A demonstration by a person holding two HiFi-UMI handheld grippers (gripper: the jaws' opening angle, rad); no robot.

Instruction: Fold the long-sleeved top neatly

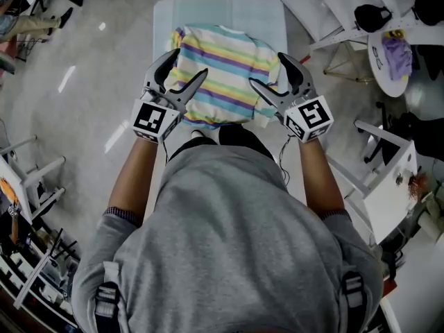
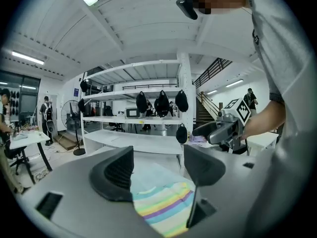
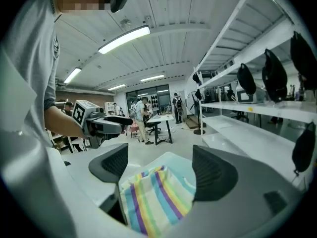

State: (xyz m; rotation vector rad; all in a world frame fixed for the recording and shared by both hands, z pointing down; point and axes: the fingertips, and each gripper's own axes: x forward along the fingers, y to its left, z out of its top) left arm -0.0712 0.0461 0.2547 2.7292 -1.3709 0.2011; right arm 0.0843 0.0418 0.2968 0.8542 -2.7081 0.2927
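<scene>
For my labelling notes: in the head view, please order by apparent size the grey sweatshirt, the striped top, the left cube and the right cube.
1. The sweatshirt, though it is nearest the camera.
2. The top.
3. The left cube and the right cube look alike: not ranked.

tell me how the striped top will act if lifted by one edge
Probably floppy: the striped top lies in soft, rumpled layers, so it would likely sag and unfold. It looks thin, so likely light.

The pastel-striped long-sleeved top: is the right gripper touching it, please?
Cannot tell. The right gripper view shows the right gripper, jaws open, framing the pastel-striped top; no plain contact or gap.
</scene>
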